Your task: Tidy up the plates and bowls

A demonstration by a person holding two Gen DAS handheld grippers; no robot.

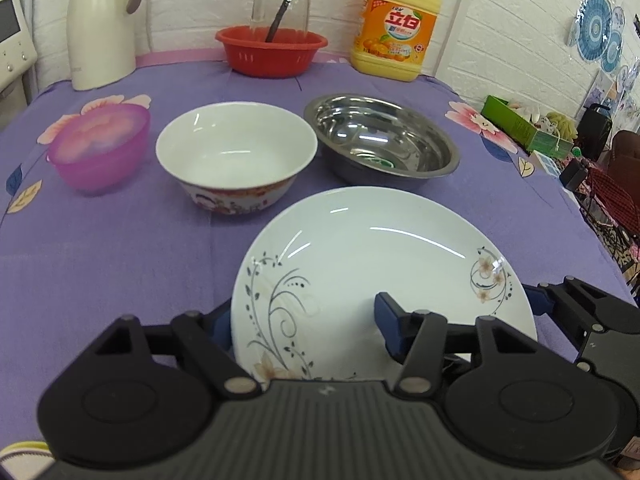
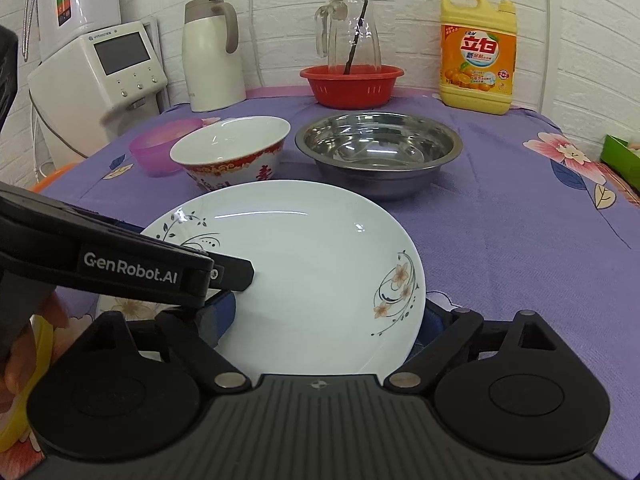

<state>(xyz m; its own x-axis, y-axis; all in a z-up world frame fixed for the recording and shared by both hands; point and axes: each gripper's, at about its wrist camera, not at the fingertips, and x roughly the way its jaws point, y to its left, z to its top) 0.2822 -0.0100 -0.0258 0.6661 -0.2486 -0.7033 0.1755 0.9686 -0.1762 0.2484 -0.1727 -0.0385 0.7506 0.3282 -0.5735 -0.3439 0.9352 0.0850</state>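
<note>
A white plate [image 1: 380,248] [image 2: 312,264] with vine and flower print lies nearest on the purple cloth. My left gripper [image 1: 304,316] straddles its left rim. The left finger sits behind the rim and the right finger [image 2: 236,274] rests over the plate's face, its pad bare. My right gripper [image 2: 326,316] stands wide around the plate's near edge, and one finger [image 1: 538,300] shows behind the right rim. Behind the plate, left to right, stand a purple plastic bowl [image 1: 100,148], a white ceramic bowl with a red pattern [image 1: 236,152] [image 2: 232,148] and a steel bowl [image 1: 384,140] [image 2: 380,148].
At the back stand a red basket [image 2: 352,84] holding a glass jug, a yellow detergent bottle [image 2: 476,52] and a white thermos [image 2: 212,52]. A water dispenser [image 2: 100,76] is off the table's left. A green box [image 1: 524,124] marks the right edge. A person's hand [image 2: 36,332] holds the left gripper.
</note>
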